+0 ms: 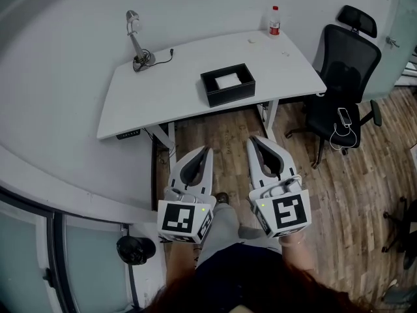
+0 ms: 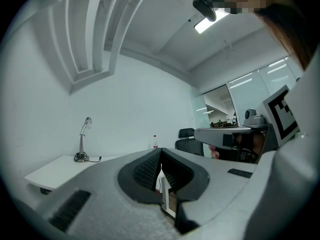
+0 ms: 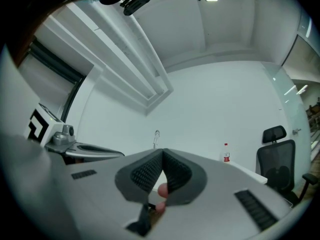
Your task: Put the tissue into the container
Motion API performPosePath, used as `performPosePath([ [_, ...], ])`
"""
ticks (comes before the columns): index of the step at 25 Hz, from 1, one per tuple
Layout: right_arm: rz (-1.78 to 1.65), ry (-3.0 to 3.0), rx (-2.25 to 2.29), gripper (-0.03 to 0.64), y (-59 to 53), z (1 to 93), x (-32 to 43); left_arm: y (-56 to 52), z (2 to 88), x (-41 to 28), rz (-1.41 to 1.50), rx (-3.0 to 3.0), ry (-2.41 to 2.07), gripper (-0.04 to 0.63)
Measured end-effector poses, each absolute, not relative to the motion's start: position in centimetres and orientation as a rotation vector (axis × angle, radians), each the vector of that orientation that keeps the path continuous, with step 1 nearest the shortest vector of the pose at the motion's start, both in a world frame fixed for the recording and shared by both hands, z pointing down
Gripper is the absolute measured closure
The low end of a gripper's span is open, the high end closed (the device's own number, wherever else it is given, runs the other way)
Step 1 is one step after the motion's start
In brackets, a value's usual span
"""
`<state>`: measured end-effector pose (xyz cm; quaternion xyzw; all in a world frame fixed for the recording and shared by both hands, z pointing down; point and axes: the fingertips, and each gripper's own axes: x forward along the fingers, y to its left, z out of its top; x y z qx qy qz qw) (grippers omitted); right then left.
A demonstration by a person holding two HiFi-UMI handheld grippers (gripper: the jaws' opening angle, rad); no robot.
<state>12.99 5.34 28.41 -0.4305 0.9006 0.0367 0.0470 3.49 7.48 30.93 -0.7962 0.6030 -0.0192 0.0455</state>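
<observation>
A black open container (image 1: 212,91) stands on the white desk (image 1: 163,90), right of its middle. A white tissue (image 1: 227,80) lies inside it. Both grippers hang well short of the desk, over the wooden floor close to the person's body. My left gripper (image 1: 208,149) has its jaws together with nothing between them; in the left gripper view the left gripper (image 2: 160,150) points toward the desk. My right gripper (image 1: 251,137) is also shut and empty, and in the right gripper view the right gripper (image 3: 162,151) aims at the far wall.
A desk lamp (image 1: 137,41) with a cable stands at the desk's back left, a red-capped bottle (image 1: 274,20) at its back right. A black office chair (image 1: 342,77) with a phone on its seat is right of the desk. A dark round object (image 1: 136,250) sits low left.
</observation>
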Motion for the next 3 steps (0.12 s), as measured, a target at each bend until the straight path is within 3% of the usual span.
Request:
performPosePath([
  [3,0.117,2.754,-1.337,0.597,5.38,28.42,13.40,7.49,31.08,3.99,-0.066,-2.437,1.836,0.569],
])
